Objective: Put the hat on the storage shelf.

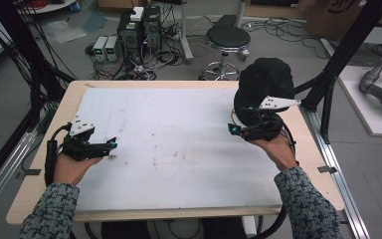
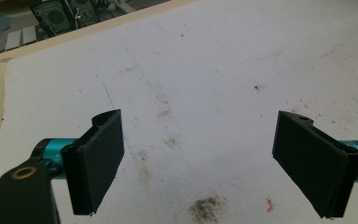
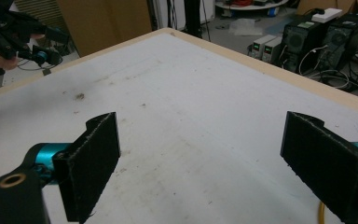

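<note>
Both tools wide, empty: left tool (image 1: 110, 143) over stained desk (image 1: 179, 149), right tool (image 1: 234, 129) beside black hat (image 1: 264, 79). Likely pre-grasp; next, turn right tool toward hat.

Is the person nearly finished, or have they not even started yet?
It looks like the very start. Nothing looks done: the white mat shows stains and crumbs, with nothing set out on it. In hand: nothing, as the left gripper and right gripper are both open and hold nothing. The nearest thing is the black bag by the right gripper, untouched, so all the work seems left.
</note>
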`<control>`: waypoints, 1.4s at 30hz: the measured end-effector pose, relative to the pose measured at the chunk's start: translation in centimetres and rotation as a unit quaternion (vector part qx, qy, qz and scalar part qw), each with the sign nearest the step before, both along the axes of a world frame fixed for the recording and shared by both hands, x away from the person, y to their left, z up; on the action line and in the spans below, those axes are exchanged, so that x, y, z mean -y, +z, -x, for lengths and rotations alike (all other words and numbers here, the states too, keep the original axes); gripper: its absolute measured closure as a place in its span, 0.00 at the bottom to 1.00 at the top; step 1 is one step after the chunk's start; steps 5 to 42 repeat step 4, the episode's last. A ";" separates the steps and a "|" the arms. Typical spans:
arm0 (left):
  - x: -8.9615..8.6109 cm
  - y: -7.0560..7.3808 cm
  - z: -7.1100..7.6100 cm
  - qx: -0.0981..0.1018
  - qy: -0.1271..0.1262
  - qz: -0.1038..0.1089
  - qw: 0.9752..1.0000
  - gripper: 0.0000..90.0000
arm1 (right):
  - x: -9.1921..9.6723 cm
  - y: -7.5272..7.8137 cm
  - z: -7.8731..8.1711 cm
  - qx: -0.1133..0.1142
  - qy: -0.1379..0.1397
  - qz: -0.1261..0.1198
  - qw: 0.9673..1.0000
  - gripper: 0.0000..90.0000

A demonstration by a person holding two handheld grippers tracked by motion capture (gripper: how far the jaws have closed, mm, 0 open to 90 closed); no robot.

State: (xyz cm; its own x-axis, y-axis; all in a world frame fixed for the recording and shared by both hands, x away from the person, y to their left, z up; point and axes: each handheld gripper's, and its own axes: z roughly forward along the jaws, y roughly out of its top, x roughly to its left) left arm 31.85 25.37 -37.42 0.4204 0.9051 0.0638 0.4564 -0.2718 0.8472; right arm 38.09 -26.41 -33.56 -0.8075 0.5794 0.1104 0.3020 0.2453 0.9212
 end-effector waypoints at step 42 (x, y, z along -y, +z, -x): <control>-0.1 0.0 0.0 0.001 0.001 0.000 1.000 0.19 | -0.1 0.0 0.1 0.000 0.005 -0.002 1.000 0.13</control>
